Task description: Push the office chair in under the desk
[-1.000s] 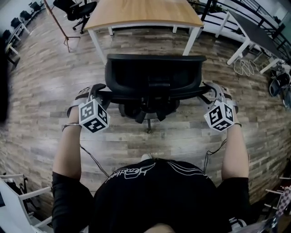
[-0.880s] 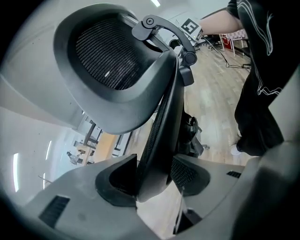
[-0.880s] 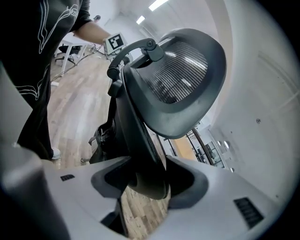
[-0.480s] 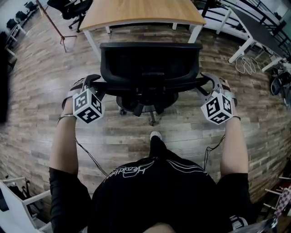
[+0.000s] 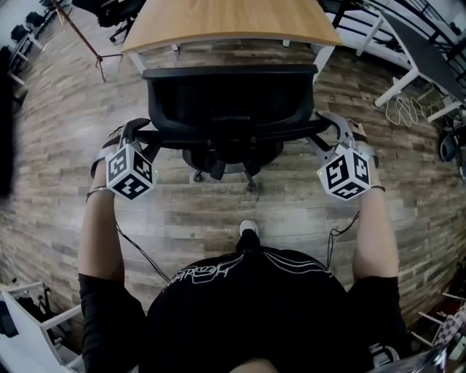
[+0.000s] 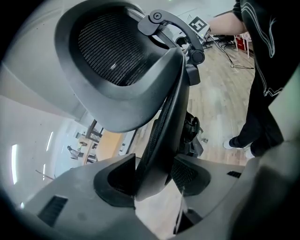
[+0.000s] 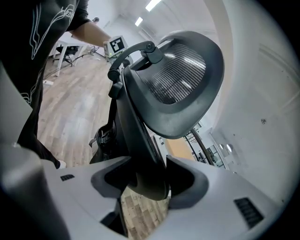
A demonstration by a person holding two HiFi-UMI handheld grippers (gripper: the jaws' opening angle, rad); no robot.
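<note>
A grey-brown wood-plank floor (image 5: 65,146) fills most of the head view. At the top centre stands the light wooden desk (image 5: 226,22) on white legs (image 5: 323,57). Directly below it in the frame is the black mesh-backed office chair (image 5: 229,98), its backrest lying broadside with its long axis running left to right. The top edge of the backrest meets the desk's near edge in the picture, and the wheeled base shows below centre, not yet under the tabletop. The left gripper (image 5: 145,135) sits at the chair's left edge and the right gripper (image 5: 326,132) at its right edge, level with each other and equally near. Each has its jaws spread wide and clamped on the thick side rim of the backrest, which fills the gap between the pads. The desk lies straight up-frame from both grippers, the chair about centred between the legs, so an even forward push should do.
</note>
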